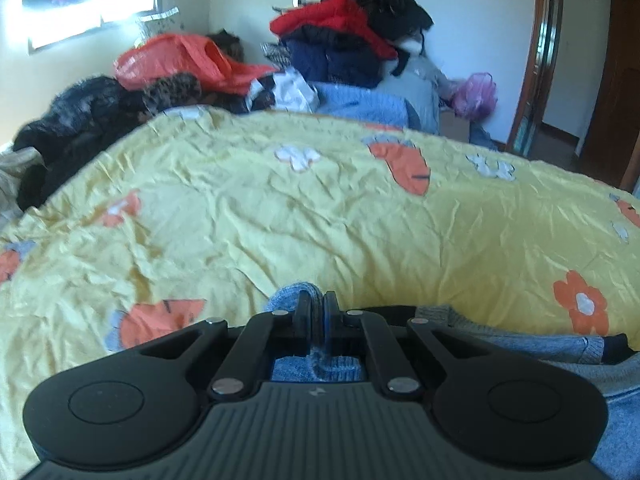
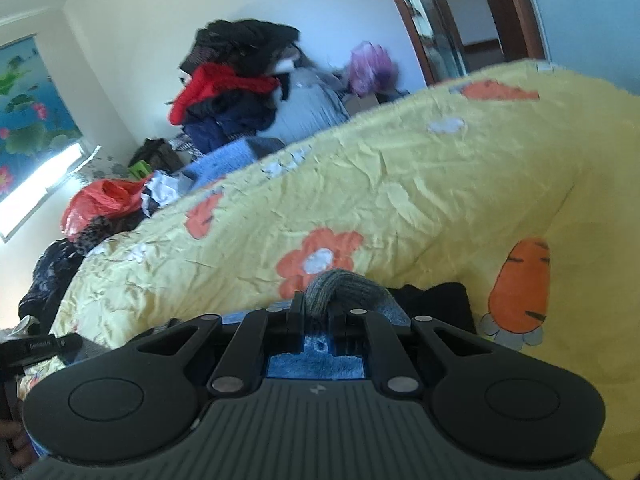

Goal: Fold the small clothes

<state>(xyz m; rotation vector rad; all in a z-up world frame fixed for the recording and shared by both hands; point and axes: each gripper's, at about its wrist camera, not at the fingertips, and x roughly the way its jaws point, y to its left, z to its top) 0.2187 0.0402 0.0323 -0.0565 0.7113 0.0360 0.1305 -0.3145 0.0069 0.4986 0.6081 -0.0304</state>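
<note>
The left gripper [image 1: 316, 312] has its two fingers pressed nearly together, pinching a fold of a blue knitted garment [image 1: 292, 298] between the pads. The blue knit bulges up just ahead of the fingertips and shows again through the gap in the gripper's frame below them. To the right of that gripper, a grey ribbed cuff [image 1: 520, 336] of the same garment lies flat on the bed, with more blue knit spreading toward the lower right corner of the left wrist view.

The right gripper [image 2: 316, 312] is likewise closed down tight, clamped on a grey ribbed knit edge [image 2: 344, 288] that humps up over the fingertips; blue knit shows beneath in the frame gap. Just beside it on the right lies a dark black piece of cloth [image 2: 436, 300], touching the grey knit.

The garment rests at the near edge of the bed, on a crumpled yellow quilt [image 1: 280, 216] printed with orange carrots and orange and white flowers.

Beyond the quilt, against the wall, rises a tall heap of clothes [image 1: 360, 28] in black, red and navy. Left of it sits an orange-red plastic bag [image 1: 176, 60] on dark furry garments. A purple bag [image 1: 478, 94] lies near the wooden door frame [image 1: 536, 60]. A lotus picture [image 2: 28, 108] hangs over a bright window.
</note>
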